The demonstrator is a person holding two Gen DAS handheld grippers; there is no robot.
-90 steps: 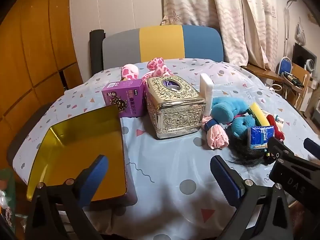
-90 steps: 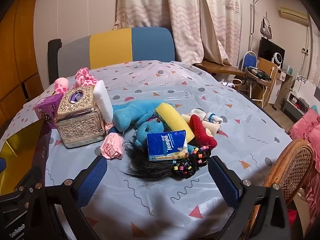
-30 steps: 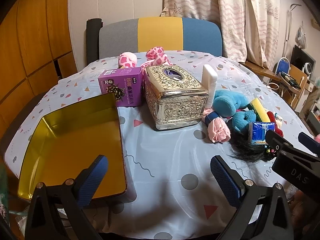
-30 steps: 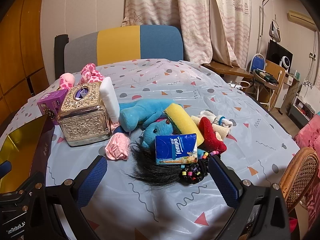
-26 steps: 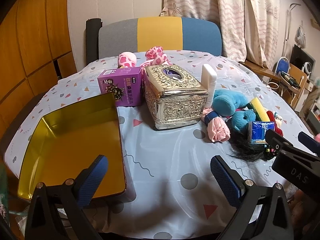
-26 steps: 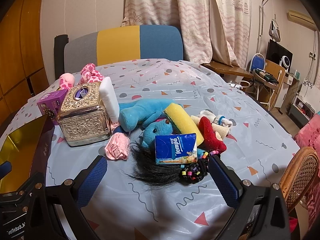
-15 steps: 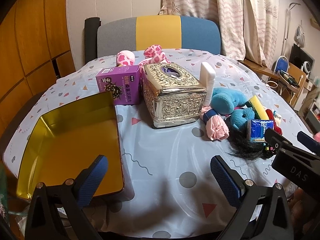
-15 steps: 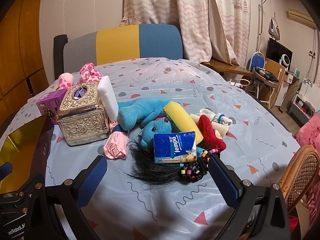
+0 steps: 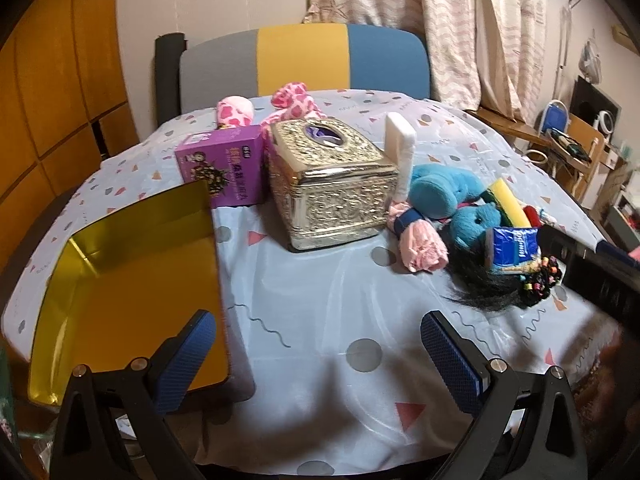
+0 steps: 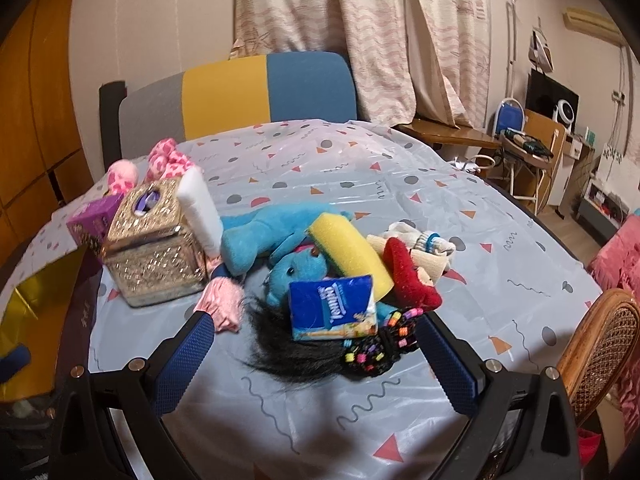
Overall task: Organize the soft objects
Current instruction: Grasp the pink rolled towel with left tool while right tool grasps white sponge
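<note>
Right gripper [image 10: 312, 358]: blue-padded jaws spread wide, nothing between them; over the last second it has dropped and closed in on the pile, so that the black tuft of synthetic hair with coloured bead ties [image 10: 320, 350] now lies in the gap between the pads, not yet touched

Blue rectangular tissue packet [image 10: 333, 306]: lies on top of the hair, against the bright blue plush toy [image 10: 280, 236]; yellow foam sponge block [image 10: 348, 250] and red knitted sock [image 10: 408, 276] just behind

Pink crepe paper flower [image 10: 222, 302]: beside the left pad, free on the patterned plastic tablecloth [image 10: 400, 184]

Left gripper [image 9: 316, 356]: jaws equally wide, empty, hanging over bare cloth, little changed

Shallow gold metal tray [image 9: 120, 280]: empty, at the table's left edge, well apart from the pile; ornate silver tissue box [image 9: 328, 180] between

Reading: the approach suggests a first pick from the pile's near edge is starting; nothing sorted so far
</note>
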